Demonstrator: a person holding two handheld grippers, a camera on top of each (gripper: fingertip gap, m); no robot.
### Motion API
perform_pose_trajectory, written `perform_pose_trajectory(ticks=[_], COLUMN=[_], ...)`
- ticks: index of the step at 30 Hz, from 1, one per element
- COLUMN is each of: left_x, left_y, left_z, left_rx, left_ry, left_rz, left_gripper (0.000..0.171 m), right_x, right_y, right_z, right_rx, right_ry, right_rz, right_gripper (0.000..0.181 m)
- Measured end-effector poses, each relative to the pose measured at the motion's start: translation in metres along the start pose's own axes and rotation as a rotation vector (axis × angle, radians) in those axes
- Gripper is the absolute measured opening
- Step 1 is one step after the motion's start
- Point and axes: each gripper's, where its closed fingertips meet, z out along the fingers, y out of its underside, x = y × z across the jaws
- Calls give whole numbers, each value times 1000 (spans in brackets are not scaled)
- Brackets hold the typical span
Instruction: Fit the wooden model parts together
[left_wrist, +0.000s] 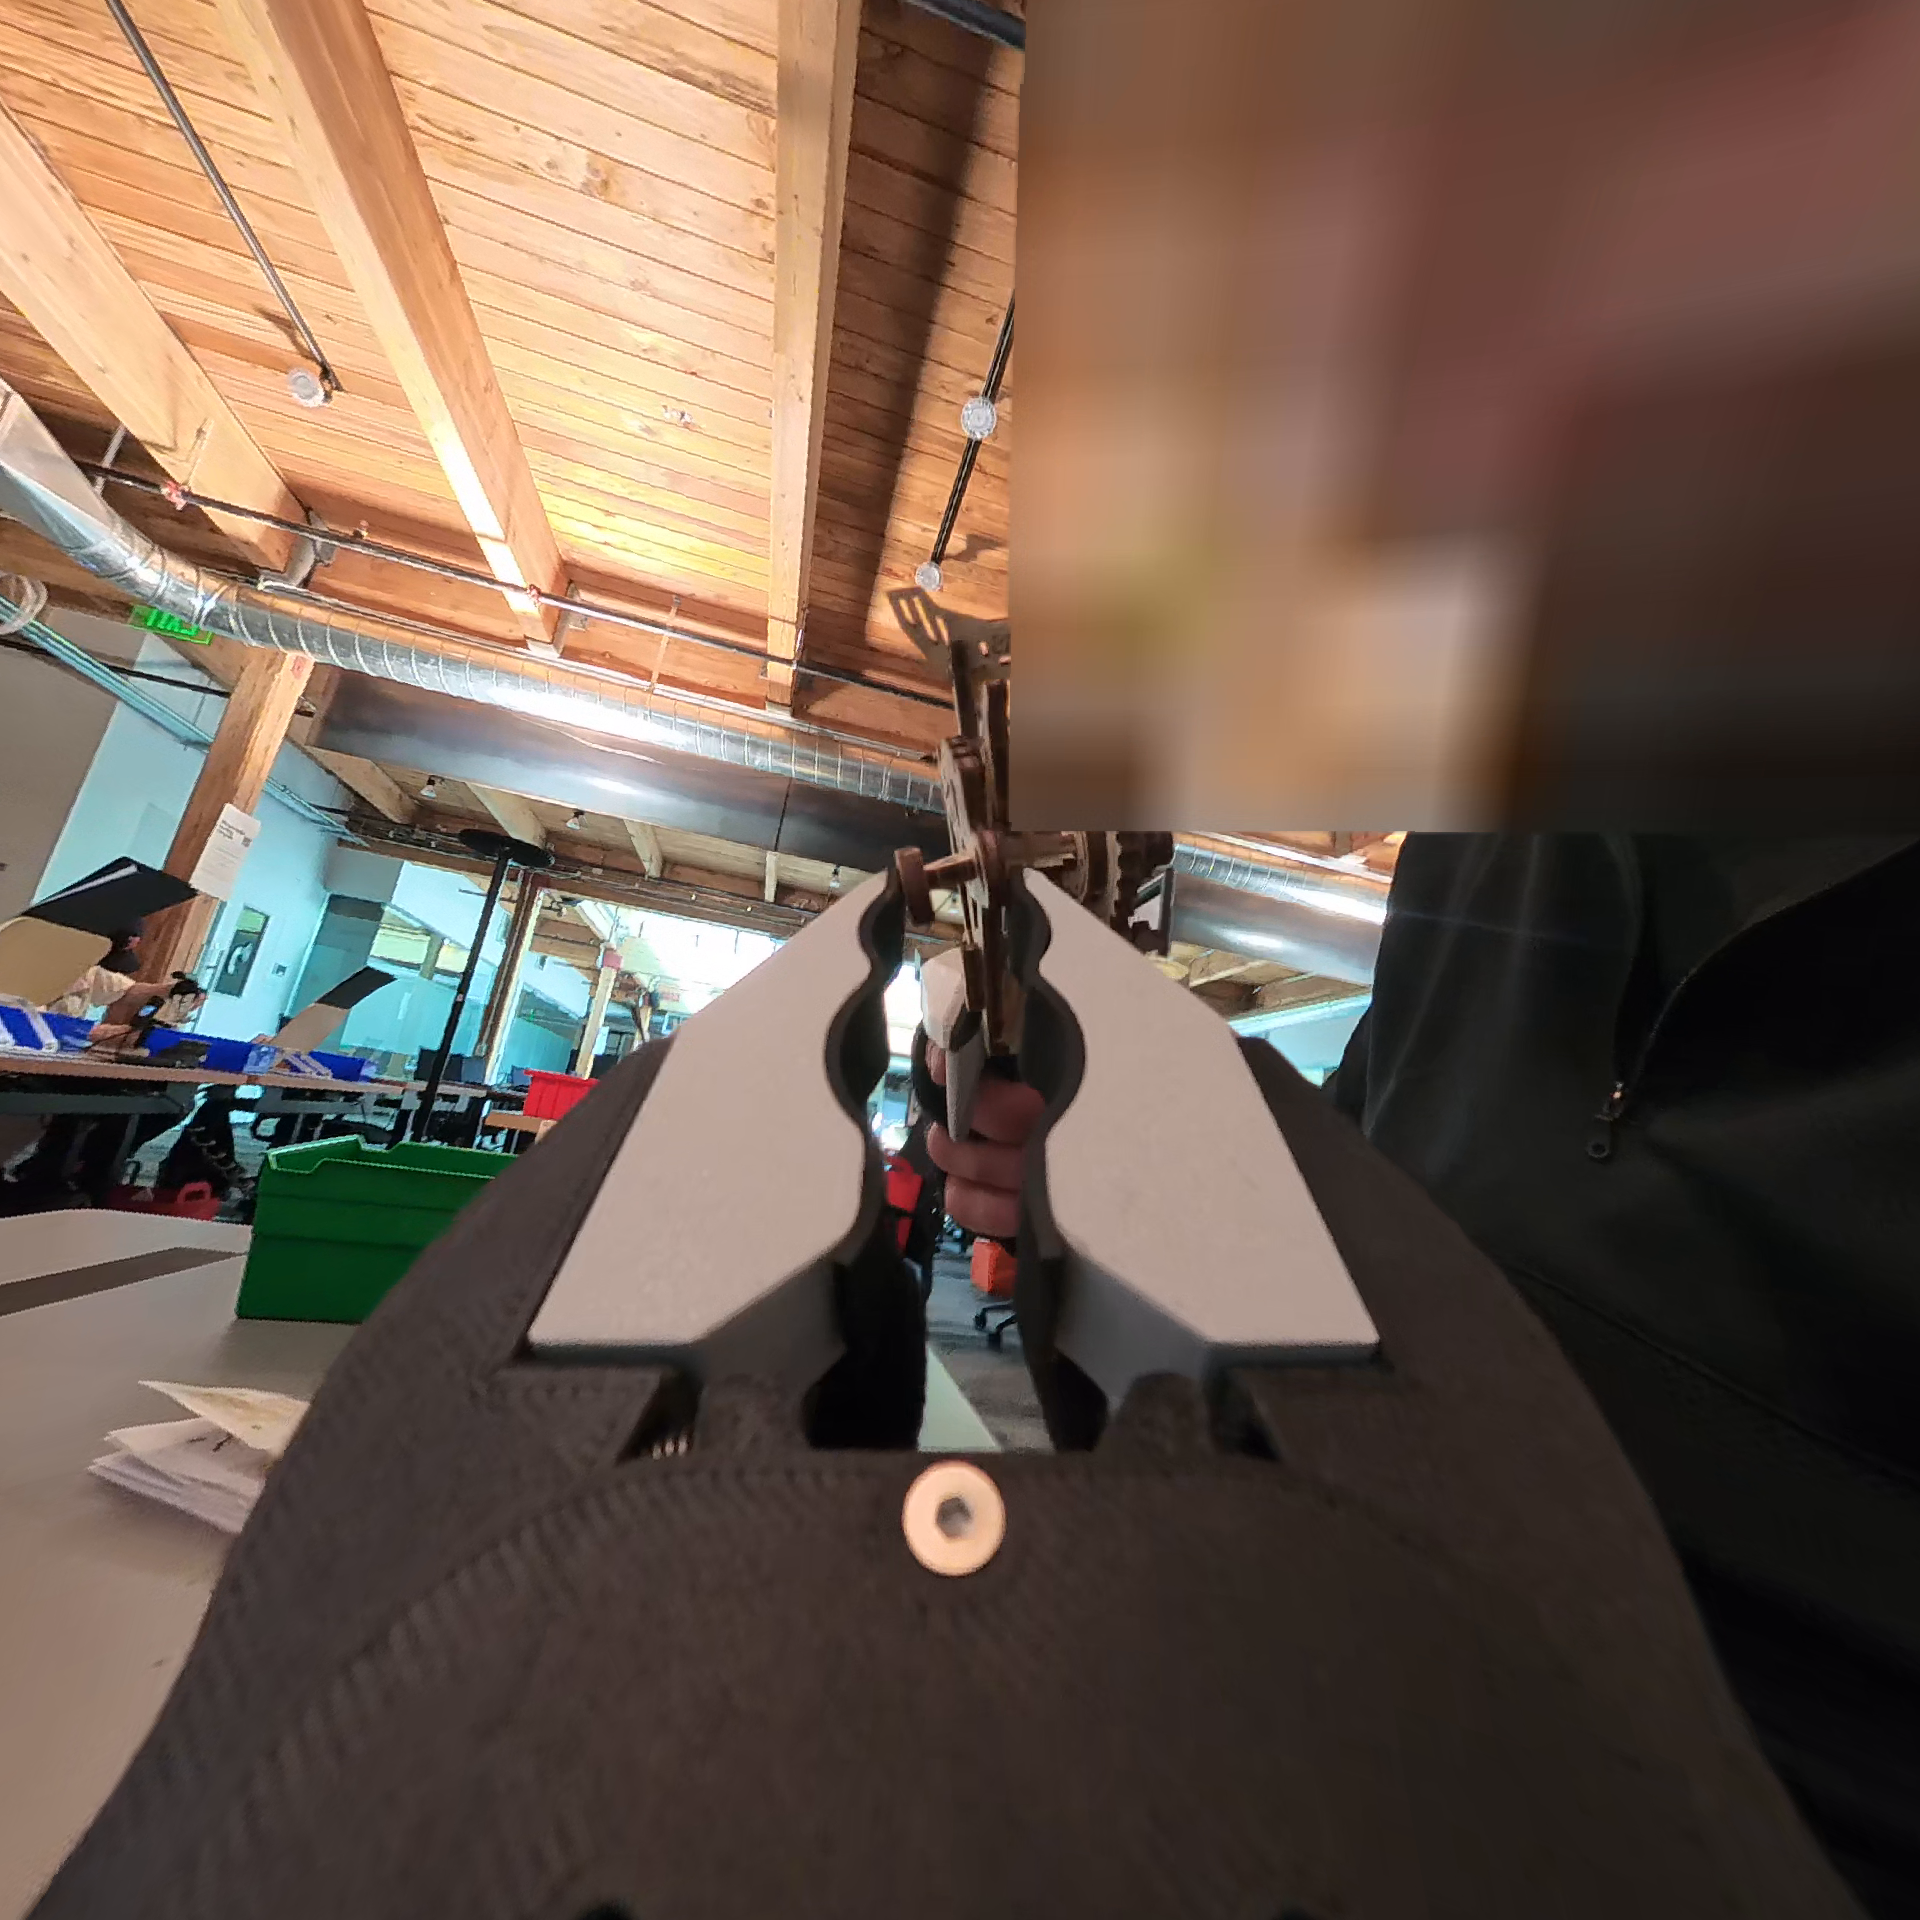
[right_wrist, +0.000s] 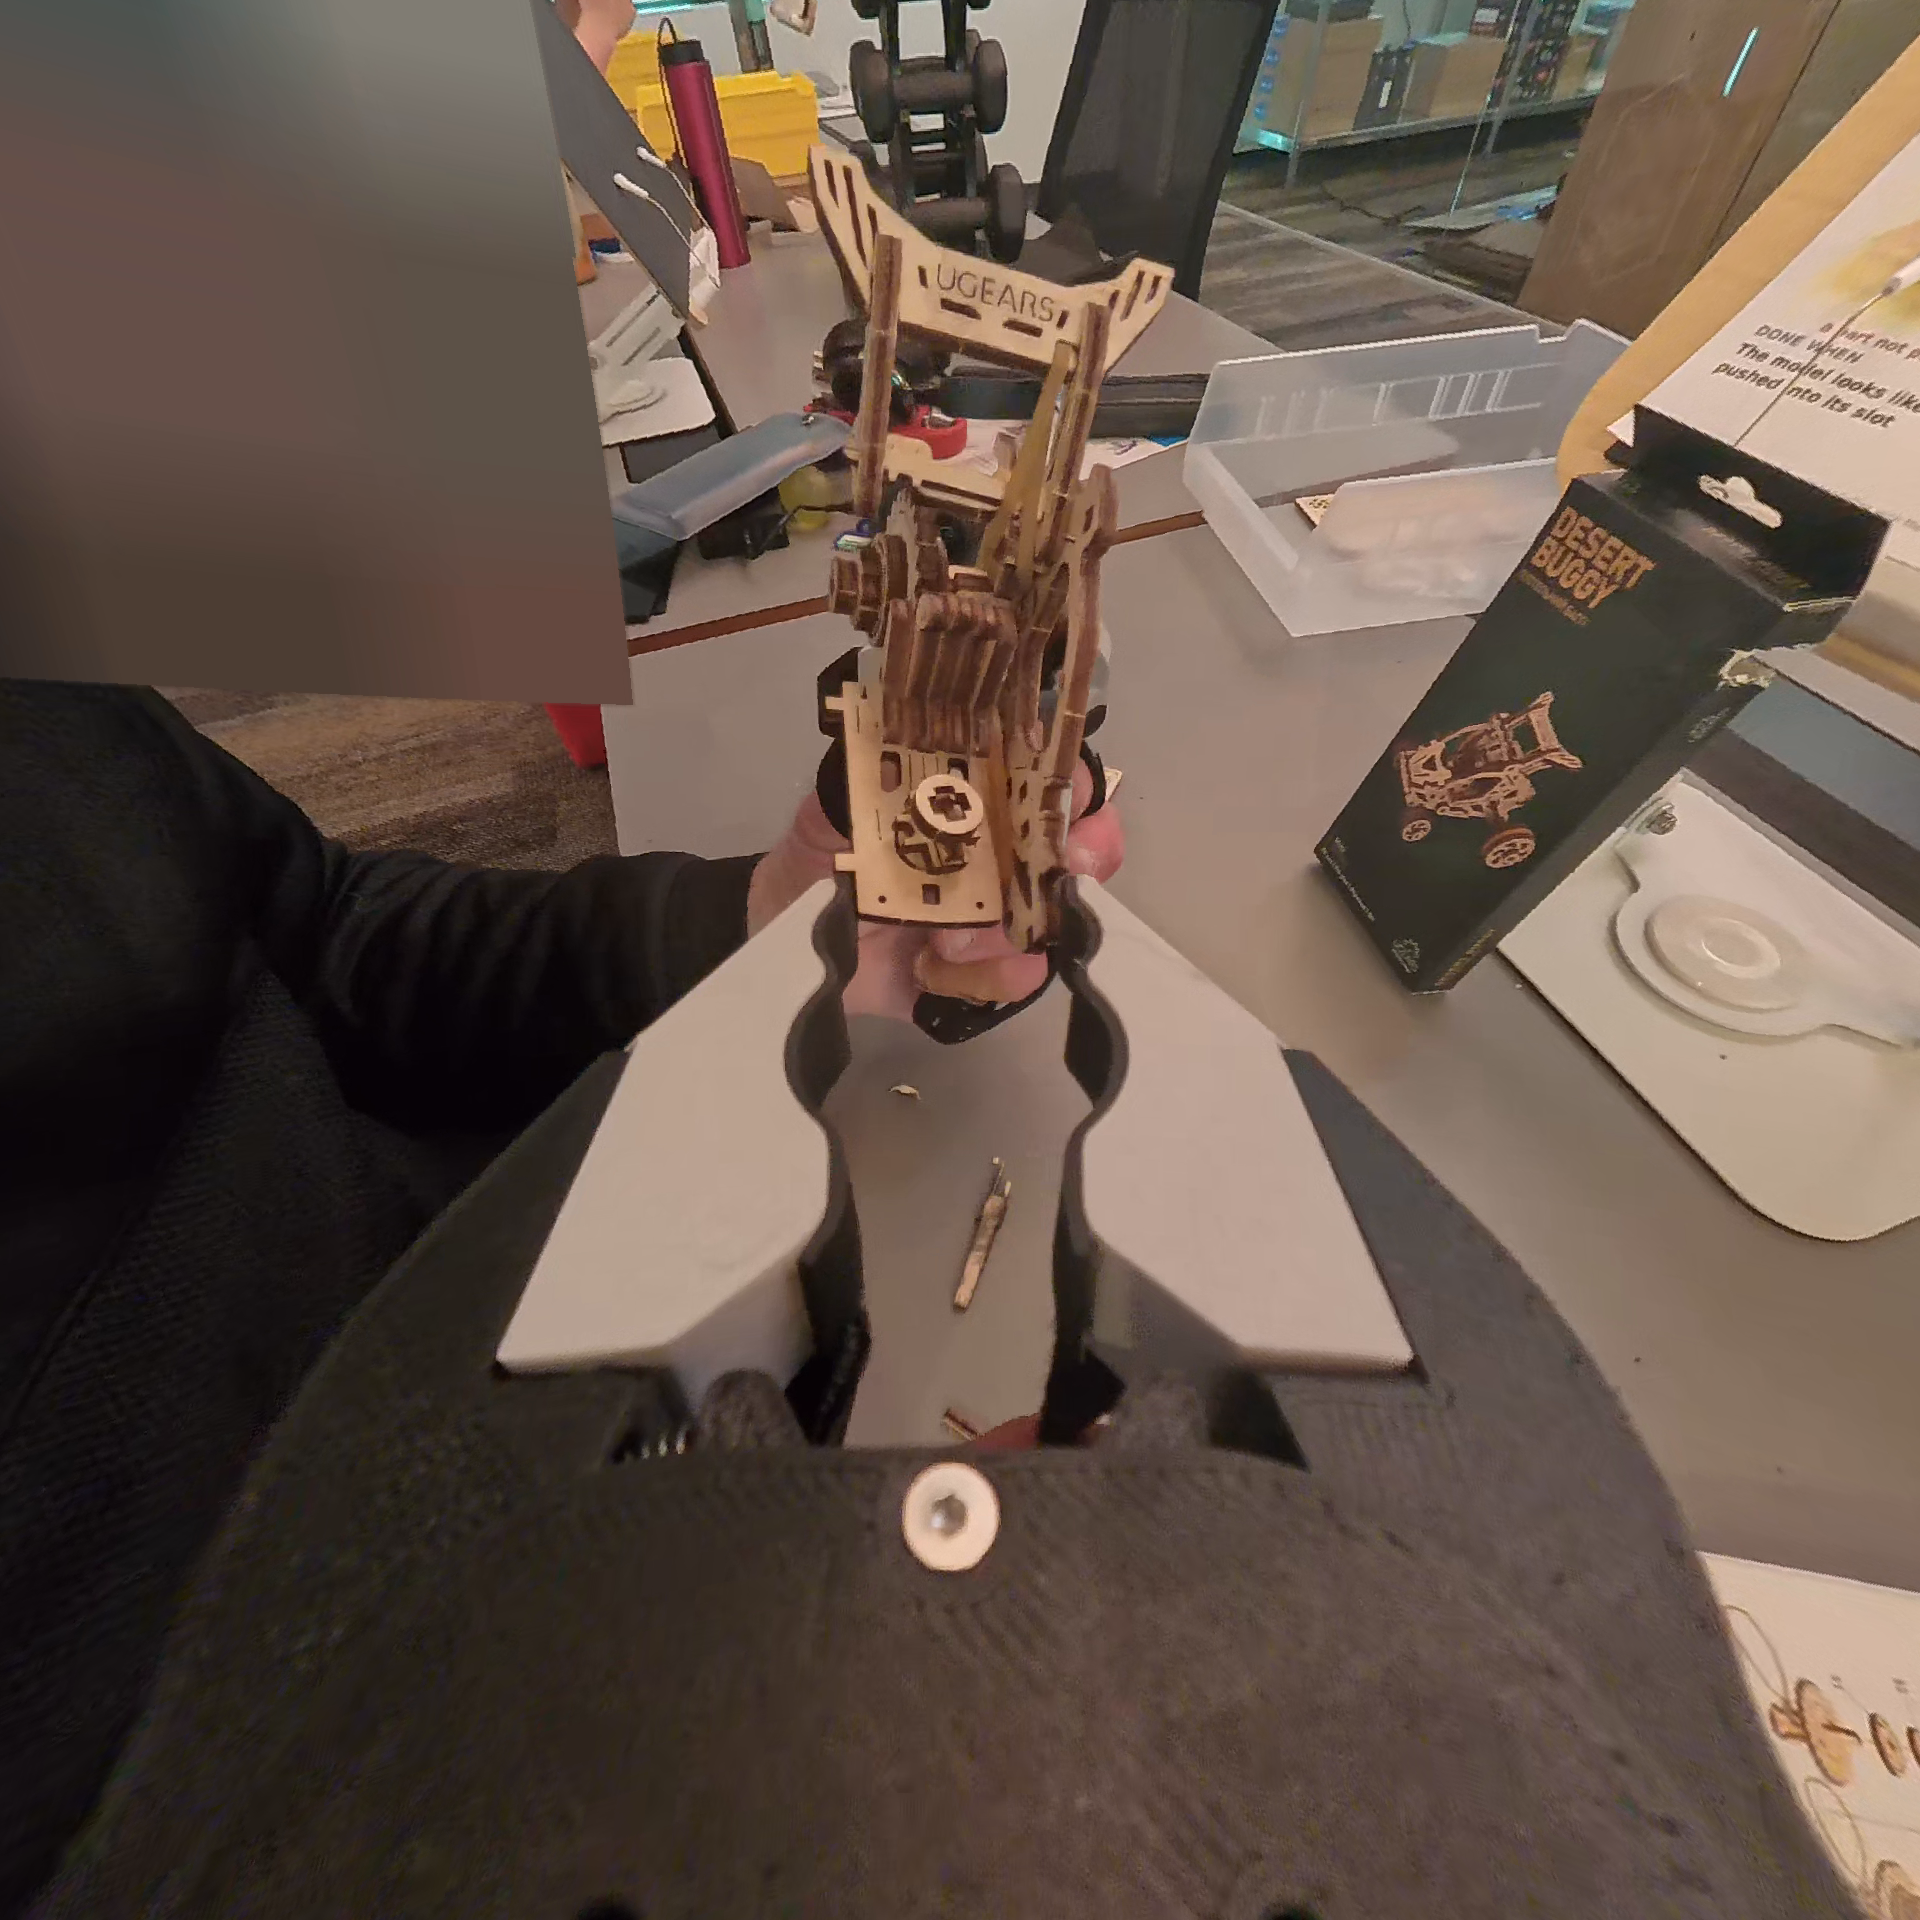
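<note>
While both grippers met at the model, notes ran:
Left gripper (left_wrist: 961, 904): clamped on wooden model (left_wrist: 982, 914).
Right gripper (right_wrist: 961, 914): gripped model's lower end, above table (right_wrist: 1299, 1039).
Box (right_wrist: 1590, 717): upright, right.

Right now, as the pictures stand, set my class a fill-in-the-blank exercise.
The left gripper and right gripper both clamp the wooden ___. The upright box beside it is ___. The bin in the left wrist view is ___. A loose wooden stick lies on the ___.
Missing: model; black; green; table.
</note>
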Motion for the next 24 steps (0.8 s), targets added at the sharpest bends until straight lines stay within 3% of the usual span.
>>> perform_pose_trajectory(ticks=[24], left_x=[9], left_y=[-3], left_z=[6], left_rx=[19], left_ry=[71], left_rz=[-23], left_gripper=[20], right_x=[-4], right_y=[-3], right_z=[-3], right_rx=[-27], right_ry=[171], right_rz=[-274], right_gripper=[34])
